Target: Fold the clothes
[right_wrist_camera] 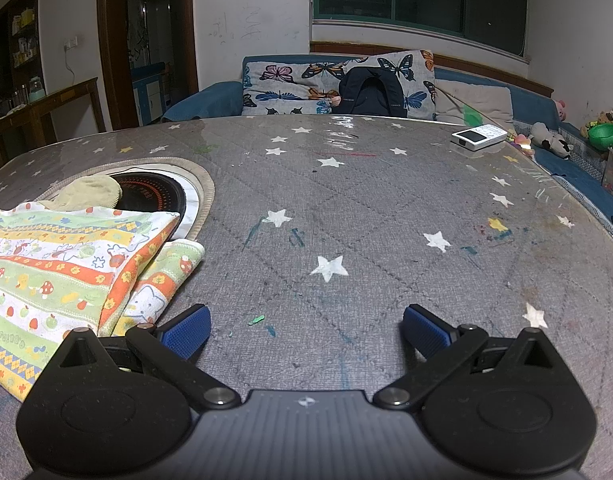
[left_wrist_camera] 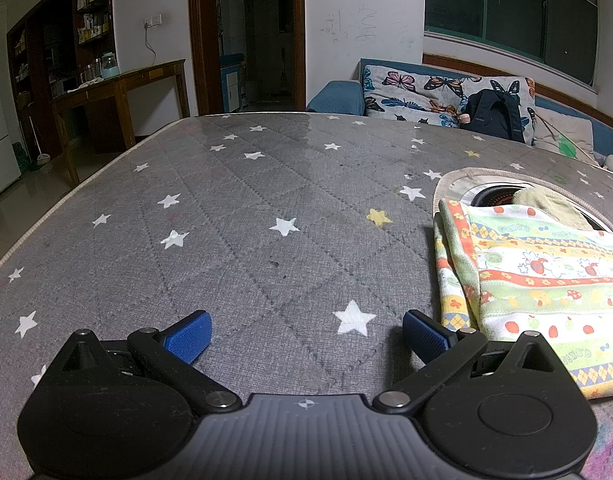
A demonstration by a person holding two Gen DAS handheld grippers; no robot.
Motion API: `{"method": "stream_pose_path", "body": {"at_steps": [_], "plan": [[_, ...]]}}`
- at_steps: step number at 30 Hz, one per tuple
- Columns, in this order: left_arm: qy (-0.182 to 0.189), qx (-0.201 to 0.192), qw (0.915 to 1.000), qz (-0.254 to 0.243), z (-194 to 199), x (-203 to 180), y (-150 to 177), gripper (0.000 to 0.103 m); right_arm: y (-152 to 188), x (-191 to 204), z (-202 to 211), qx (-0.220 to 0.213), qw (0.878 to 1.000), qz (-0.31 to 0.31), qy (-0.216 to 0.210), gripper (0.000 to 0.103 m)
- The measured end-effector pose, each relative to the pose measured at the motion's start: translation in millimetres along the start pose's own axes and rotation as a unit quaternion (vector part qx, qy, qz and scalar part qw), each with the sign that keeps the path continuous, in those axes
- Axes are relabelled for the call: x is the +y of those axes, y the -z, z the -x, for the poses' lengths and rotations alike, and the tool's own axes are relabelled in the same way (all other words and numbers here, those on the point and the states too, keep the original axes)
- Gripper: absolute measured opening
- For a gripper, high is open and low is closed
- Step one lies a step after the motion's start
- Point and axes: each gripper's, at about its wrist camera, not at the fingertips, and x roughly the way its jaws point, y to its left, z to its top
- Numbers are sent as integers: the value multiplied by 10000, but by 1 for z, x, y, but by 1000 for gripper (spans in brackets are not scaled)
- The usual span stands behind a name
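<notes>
A folded striped cloth (left_wrist_camera: 546, 280) with mushroom and fruit prints lies on the grey star-patterned table cover (left_wrist_camera: 246, 220). In the left wrist view it is to the right of my left gripper (left_wrist_camera: 306, 338), whose blue pads stand wide open with nothing between them. In the right wrist view the same cloth (right_wrist_camera: 58, 272) lies to the left, its near corner beside the left blue pad of my right gripper (right_wrist_camera: 306, 332), which is open and holds nothing. A pale yellow-beige cloth (right_wrist_camera: 88, 194) lies behind the striped one.
A round black hotplate (right_wrist_camera: 154, 196) in a beige ring sits in the table behind the cloths. A white device (right_wrist_camera: 480, 136) rests at the far right of the table. A blue sofa (right_wrist_camera: 210, 100) with a butterfly cushion, a dark backpack (right_wrist_camera: 372, 94) and toys runs behind.
</notes>
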Motion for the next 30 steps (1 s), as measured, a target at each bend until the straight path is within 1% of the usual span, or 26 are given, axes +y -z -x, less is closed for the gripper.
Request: {"method": "stream_pose_path", "body": {"at_steps": [30], "plan": [[-1, -1, 10000, 1, 1, 5, 1, 103, 0, 0, 0, 0, 10000, -4, -3, 103]]}}
